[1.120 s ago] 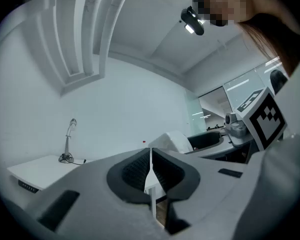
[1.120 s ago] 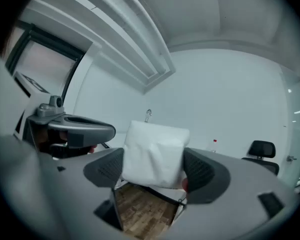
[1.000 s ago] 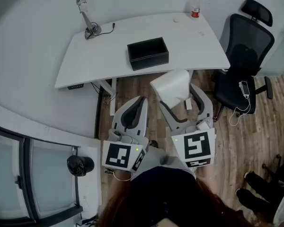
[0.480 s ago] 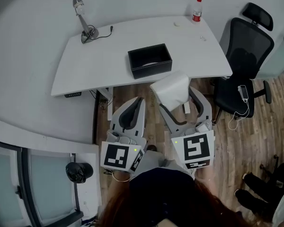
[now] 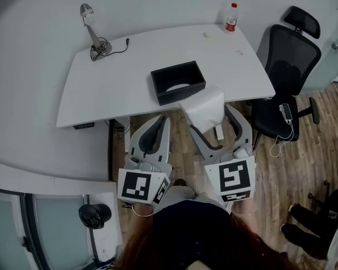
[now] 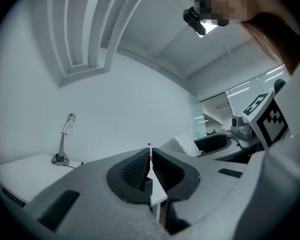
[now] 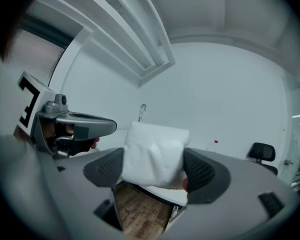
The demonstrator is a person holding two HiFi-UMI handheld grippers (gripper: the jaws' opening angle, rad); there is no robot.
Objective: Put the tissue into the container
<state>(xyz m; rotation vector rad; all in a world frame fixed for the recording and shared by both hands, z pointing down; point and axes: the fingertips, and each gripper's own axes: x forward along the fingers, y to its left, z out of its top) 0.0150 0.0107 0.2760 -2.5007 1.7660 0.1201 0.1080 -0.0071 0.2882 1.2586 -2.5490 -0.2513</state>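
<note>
Tissue (image 5: 204, 107) now nearer the black container (image 5: 180, 93), clamped in right claw (image 7: 155, 166); left claw (image 6: 150, 159) together.

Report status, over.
Left gripper shut, empty. Right gripper shut on white tissue, near the black container, not yet in. No obstacle seen between them.

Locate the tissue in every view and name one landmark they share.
Head view: tissue at centre, just below the container.
Left gripper view: tissue small, right of centre.
Right gripper view: tissue at centre, clamped between the jaws.
Shared landmark: the lamp, in all three views.
</note>
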